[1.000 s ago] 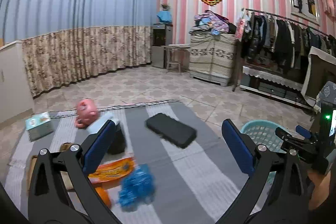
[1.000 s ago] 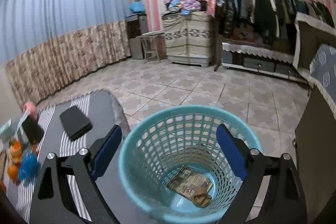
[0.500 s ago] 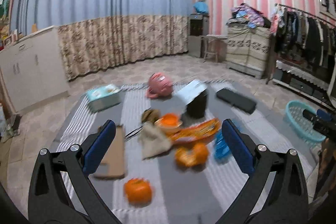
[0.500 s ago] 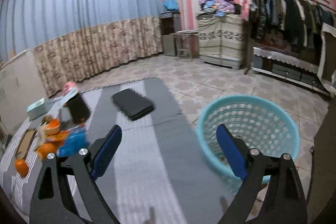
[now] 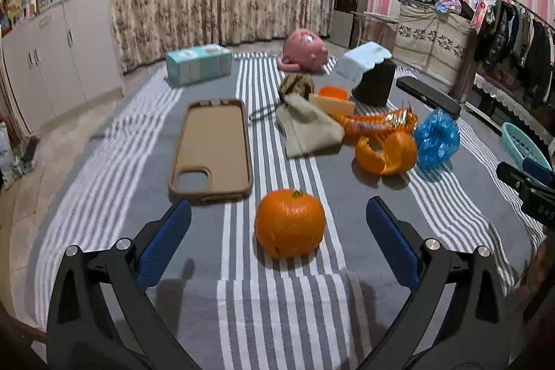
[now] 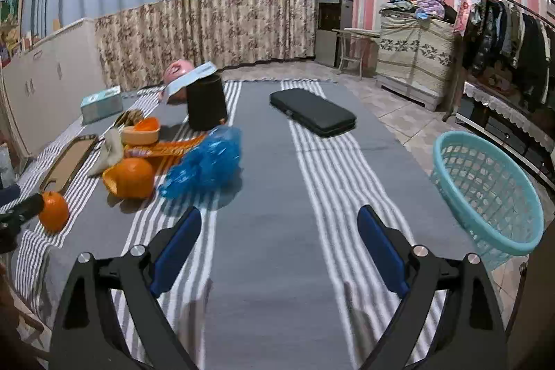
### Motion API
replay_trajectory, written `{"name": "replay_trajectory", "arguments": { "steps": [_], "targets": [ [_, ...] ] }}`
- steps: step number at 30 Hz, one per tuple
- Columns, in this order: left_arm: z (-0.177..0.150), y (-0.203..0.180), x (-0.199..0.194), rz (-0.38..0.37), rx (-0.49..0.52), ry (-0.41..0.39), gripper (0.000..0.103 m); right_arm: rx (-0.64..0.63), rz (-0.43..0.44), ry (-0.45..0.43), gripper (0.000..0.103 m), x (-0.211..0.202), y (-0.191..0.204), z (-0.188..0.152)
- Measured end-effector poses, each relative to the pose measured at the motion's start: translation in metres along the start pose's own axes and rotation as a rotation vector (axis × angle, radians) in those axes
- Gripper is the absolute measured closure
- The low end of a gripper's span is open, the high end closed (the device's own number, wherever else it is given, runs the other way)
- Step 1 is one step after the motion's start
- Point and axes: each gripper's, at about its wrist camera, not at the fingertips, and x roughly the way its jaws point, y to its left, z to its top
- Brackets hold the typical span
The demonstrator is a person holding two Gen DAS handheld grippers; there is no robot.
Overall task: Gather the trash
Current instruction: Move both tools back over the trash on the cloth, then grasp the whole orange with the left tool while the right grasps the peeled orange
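Note:
A striped grey cloth (image 5: 277,307) covers the table. On it lie orange peel (image 5: 386,153), a crumpled blue plastic bag (image 5: 437,137), an orange snack wrapper (image 5: 378,123) and a whole orange (image 5: 289,222). My left gripper (image 5: 277,243) is open, its fingers either side of the whole orange, just short of it. My right gripper (image 6: 279,248) is open over bare cloth, with the blue bag (image 6: 204,163) ahead to its left and the peel (image 6: 130,177) beyond. A turquoise mesh basket (image 6: 485,193) stands off the table's right edge.
A tan phone case (image 5: 211,146), beige pouch (image 5: 307,127), black cup (image 6: 206,103) with a white pack on top, black case (image 6: 312,117), tissue box (image 5: 197,63) and pink toy (image 5: 305,52) also lie on the cloth. A clothes rack and cabinets line the room's right side.
Both grippers swung left from the basket toward the pile on the table and dipped down. The left one now frames the whole orange; the basket has slid to the right edge.

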Motion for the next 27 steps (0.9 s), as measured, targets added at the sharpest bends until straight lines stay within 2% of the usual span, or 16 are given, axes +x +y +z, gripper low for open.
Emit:
{"name": "replay_trajectory", "arguments": {
  "steps": [2,3,8,10,13,17,22,27],
  "targets": [
    [-0.002,0.002,0.006,-0.005,-0.010,0.008,0.006,-0.005,-0.003,0.010,0.013,0.002,0.004,-0.001],
    [-0.002,0.000,0.009,-0.009,-0.010,0.015,0.011,-0.005,-0.003,0.015,0.013,0.003,0.005,-0.001],
    [-0.005,-0.003,0.024,-0.052,0.012,0.068,0.042,-0.011,0.000,0.039,0.013,0.008,0.014,-0.002],
    [-0.004,-0.003,0.026,-0.074,0.018,0.072,0.057,-0.021,0.004,0.041,0.013,0.008,0.020,-0.001],
    [-0.002,-0.002,0.024,-0.083,0.026,0.061,0.062,-0.036,0.020,0.043,0.013,0.008,0.032,0.004],
    [0.004,0.006,0.013,-0.088,0.026,0.027,0.063,-0.059,0.062,0.042,0.013,0.009,0.055,0.012],
    [0.019,0.033,-0.004,-0.047,0.015,-0.030,0.063,-0.077,0.124,0.069,0.013,0.022,0.093,0.024],
    [0.033,0.070,-0.010,0.000,-0.022,-0.059,0.063,-0.076,0.137,0.130,0.013,0.043,0.123,0.028]
  ]
}}
